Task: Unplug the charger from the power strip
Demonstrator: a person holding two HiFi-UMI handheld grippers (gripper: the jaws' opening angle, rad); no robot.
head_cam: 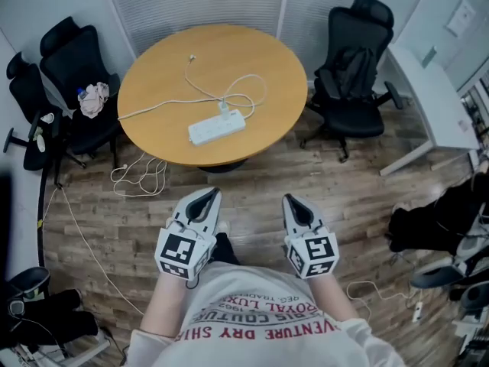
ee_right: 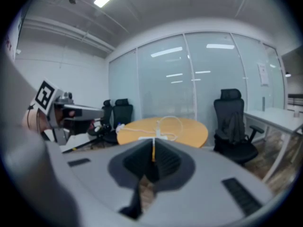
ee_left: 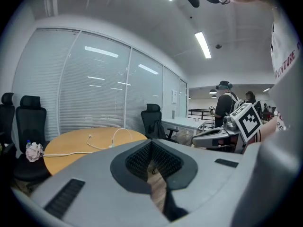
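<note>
A white power strip (head_cam: 217,127) lies near the front of the round wooden table (head_cam: 153,67), with a white charger (head_cam: 224,107) plugged into its far end and a white cable (head_cam: 244,82) looping away from it. Both grippers hover over the wooden floor, close to my body and short of the table. My left gripper (head_cam: 206,195) and my right gripper (head_cam: 294,201) point at the table, jaws together, holding nothing. The right gripper view shows the strip (ee_right: 152,138) straight beyond the shut jaws. From the left gripper view I see the table (ee_left: 71,143) and the cable (ee_left: 102,143) to the left.
Black office chairs stand left (head_cam: 72,75) and right (head_cam: 355,67) of the table; the left one carries a cloth and a bottle (head_cam: 93,98). A white desk (head_cam: 428,90) is at the far right. Loose cords (head_cam: 141,174) lie on the floor by the table's foot. Dark bags (head_cam: 435,220) sit at the right.
</note>
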